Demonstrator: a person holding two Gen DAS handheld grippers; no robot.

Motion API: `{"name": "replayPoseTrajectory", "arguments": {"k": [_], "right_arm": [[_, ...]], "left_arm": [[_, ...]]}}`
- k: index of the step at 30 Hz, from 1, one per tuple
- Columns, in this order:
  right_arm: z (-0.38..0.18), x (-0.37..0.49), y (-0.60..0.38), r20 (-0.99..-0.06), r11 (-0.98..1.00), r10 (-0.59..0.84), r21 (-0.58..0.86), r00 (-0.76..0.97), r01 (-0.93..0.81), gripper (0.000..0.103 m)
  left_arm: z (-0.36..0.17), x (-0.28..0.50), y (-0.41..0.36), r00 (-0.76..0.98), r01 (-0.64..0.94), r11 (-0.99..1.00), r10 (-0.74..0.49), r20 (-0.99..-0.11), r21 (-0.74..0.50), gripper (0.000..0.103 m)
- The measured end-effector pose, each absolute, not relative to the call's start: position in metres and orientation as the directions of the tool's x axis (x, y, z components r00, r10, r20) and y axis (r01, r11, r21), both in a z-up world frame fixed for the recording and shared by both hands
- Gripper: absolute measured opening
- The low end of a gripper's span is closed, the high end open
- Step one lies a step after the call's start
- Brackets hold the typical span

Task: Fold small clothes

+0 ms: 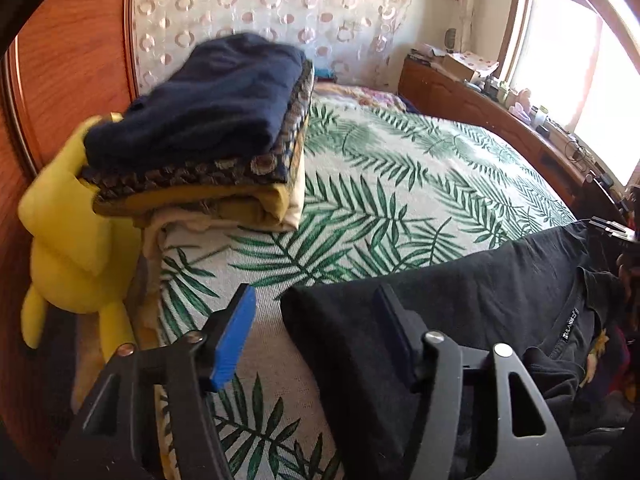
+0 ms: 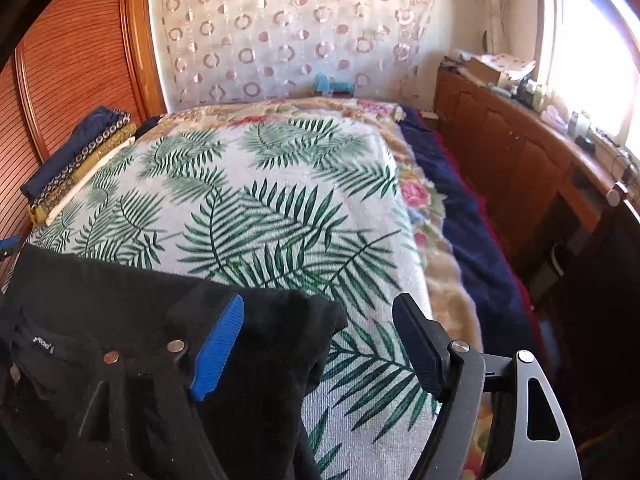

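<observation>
Both grippers, left [image 1: 316, 336] and right [image 2: 326, 346], stood apart-jawed, gripping nothing, straddling the near corners of the black shirt [image 1: 480, 300] on the bedspread [image 2: 280, 200]; soft, limp, light, probably best pinched at those corners.

Black shirt [image 1: 480, 300] flat on leaf-print bedspread [image 1: 400, 184]

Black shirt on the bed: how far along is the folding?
Done: a folded stack sits by the yellow plush toy. In hand: the black shirt lies across the leaf-print cover; left claw and right claw open at its edges. Left: folding it, stacking.
</observation>
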State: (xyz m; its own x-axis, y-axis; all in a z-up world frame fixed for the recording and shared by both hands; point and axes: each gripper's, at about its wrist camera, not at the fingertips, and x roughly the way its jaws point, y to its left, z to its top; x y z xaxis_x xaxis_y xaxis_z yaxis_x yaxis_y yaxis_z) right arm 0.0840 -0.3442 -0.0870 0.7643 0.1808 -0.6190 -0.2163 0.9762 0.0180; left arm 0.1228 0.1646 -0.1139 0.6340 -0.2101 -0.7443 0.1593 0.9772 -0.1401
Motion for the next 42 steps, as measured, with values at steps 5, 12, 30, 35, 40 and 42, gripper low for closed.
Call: {"name": "replayPoseTrajectory", "arguments": {"k": [5, 12, 30, 35, 40, 42], "right_arm": [[-0.1, 0.103, -0.346, -0.669, 0.963, 0.236, 0.067, 0.704, -0.26, 0.078], [-0.104, 0.111, -0.341, -0.687, 0.954, 0.257, 0.069, 0.68, -0.291, 0.078], [-0.078, 0.068, -0.333, -0.625, 0.929, 0.331, 0.084, 0.706, -0.362, 0.009], [-0.021, 0.008, -0.345, -0.485, 0.927, 0.348, 0.052, 0.802, -0.371, 0.009], [0.027, -0.052, -0.352, -0.353, 0.935, 0.326, -0.019, 0.877, -0.355, 0.009], [0.046, -0.072, -0.357, -0.292, 0.937, 0.324, -0.03, 0.9, -0.347, 0.009]], "left_arm": [[-0.125, 0.125, 0.158, 0.595, 0.188, 0.971, -0.233, -0.769, -0.148, 0.053], [-0.127, 0.122, 0.153, 0.6, 0.197, 0.973, -0.218, -0.77, -0.121, 0.053], [-0.025, 0.048, 0.118, 0.762, 0.348, 0.935, -0.328, -0.558, -0.074, 0.009], [0.039, -0.009, 0.102, 0.889, 0.322, 0.946, -0.288, -0.356, 0.041, 0.008], [0.083, -0.041, 0.104, 0.916, 0.334, 0.942, -0.316, -0.248, 0.035, 0.008], [0.098, -0.046, 0.106, 0.925, 0.328, 0.944, -0.313, -0.213, 0.039, 0.008]]}}
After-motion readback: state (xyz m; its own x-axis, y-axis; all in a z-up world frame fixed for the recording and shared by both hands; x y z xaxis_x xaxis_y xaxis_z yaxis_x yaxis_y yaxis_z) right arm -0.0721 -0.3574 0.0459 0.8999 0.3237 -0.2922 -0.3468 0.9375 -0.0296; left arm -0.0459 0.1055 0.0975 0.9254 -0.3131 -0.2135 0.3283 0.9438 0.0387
